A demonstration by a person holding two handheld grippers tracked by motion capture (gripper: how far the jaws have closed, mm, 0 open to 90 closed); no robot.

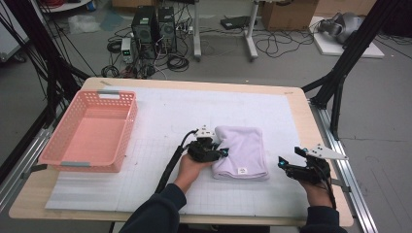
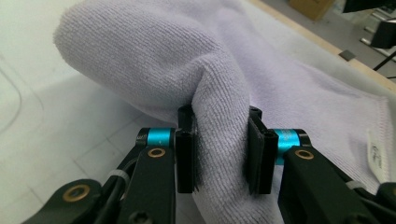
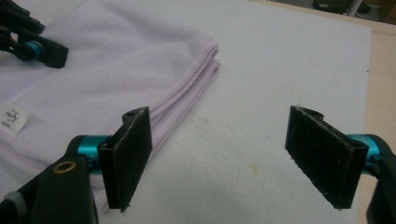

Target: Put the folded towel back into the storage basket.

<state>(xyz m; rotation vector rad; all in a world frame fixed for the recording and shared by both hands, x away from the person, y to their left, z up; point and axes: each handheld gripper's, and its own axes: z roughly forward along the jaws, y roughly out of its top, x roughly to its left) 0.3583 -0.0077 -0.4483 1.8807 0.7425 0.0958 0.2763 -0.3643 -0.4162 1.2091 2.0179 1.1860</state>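
I've got the left gripper [image 2: 219, 154] pinching the folded lavender towel's [image 1: 243, 151] left edge mid-mat, right gripper [image 3: 233, 156] spread beside it — grasp step — next, probably lift toward the pink basket [image 1: 68, 165].

No legible text; only blurred, unreadable print on the towel's [image 1: 241, 152] small white label [image 3: 11, 119].

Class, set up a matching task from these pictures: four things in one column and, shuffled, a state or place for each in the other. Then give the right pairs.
1. left gripper
2. right gripper
3. towel
4. basket

a. pink, at the table's left
b. jaws wide apart, nothing between them
c. folded, pale lilac, white label on it
d. pads pressed on a fold of cloth

Pairs: 1-d, 2-b, 3-c, 4-a
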